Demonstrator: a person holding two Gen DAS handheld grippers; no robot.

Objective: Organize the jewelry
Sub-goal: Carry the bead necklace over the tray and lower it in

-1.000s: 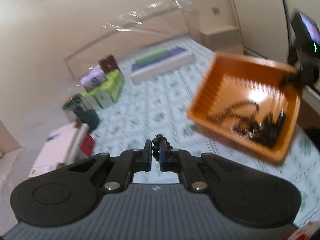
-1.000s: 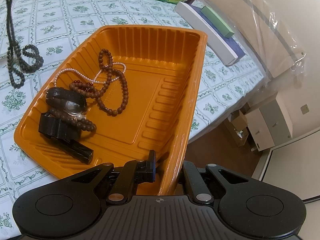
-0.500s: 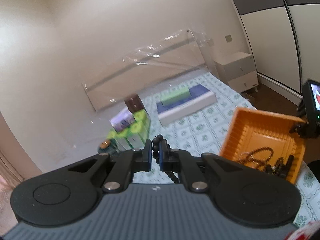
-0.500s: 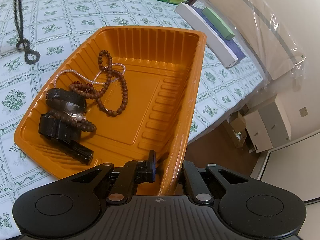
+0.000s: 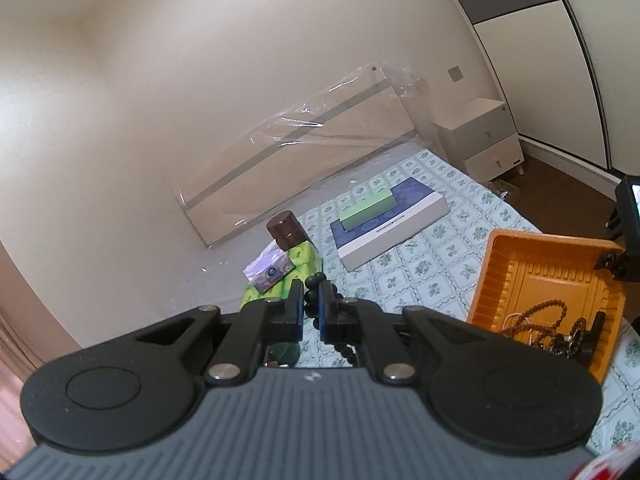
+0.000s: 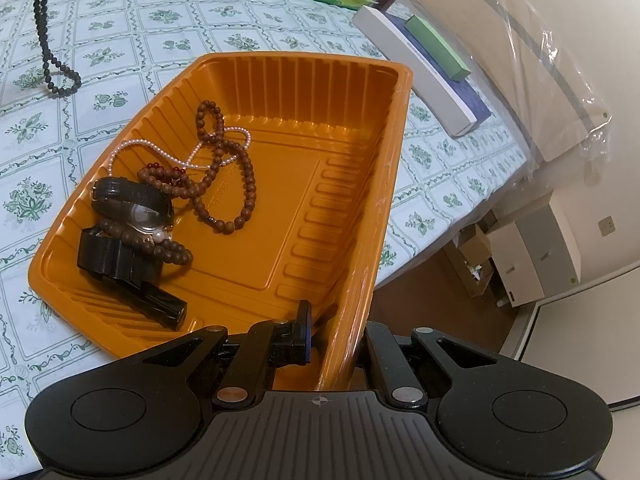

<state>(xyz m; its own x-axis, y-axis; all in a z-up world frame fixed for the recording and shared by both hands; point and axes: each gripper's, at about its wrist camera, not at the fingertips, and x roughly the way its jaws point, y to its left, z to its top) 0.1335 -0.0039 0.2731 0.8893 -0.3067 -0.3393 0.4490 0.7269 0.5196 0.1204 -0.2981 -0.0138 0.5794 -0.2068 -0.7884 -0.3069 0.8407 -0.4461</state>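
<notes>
at the near right edge of the bed (image 6: 120, 44), where the floral cover drops off to the brown floor, your right claw (image 6: 335, 330) pinches the near wall of the orange tray (image 6: 352, 168), one finger inside the tray and the other outside it. the tray sits tilted on the cover. its jewelry is gathered in the left half: a brown bead necklace (image 6: 236, 184) looped over a thin pearl strand (image 6: 168, 156), a dark wristwatch (image 6: 134, 204) just below them, a brown bead bracelet (image 6: 156, 242) touching the watch, a black strap (image 6: 112, 258), and a black tube (image 6: 160, 304) lying nearest you.

your left claw (image 5: 311, 309) is pressed together on a black bead necklace (image 5: 312, 284); beads show above and below the fingers. from the right wrist view the same necklace (image 6: 44, 36) hangs as a long strand over the cover to the left of the tray, well apart from it, its lower loop down near the fabric; whether it touches, you cannot tell.

toward the far edge of the bed lie a flat blue and white box (image 5: 394, 220) with a green box (image 5: 368, 208) on top, green tissue packs (image 5: 300, 258), and a brown jar (image 5: 285, 229).
</notes>
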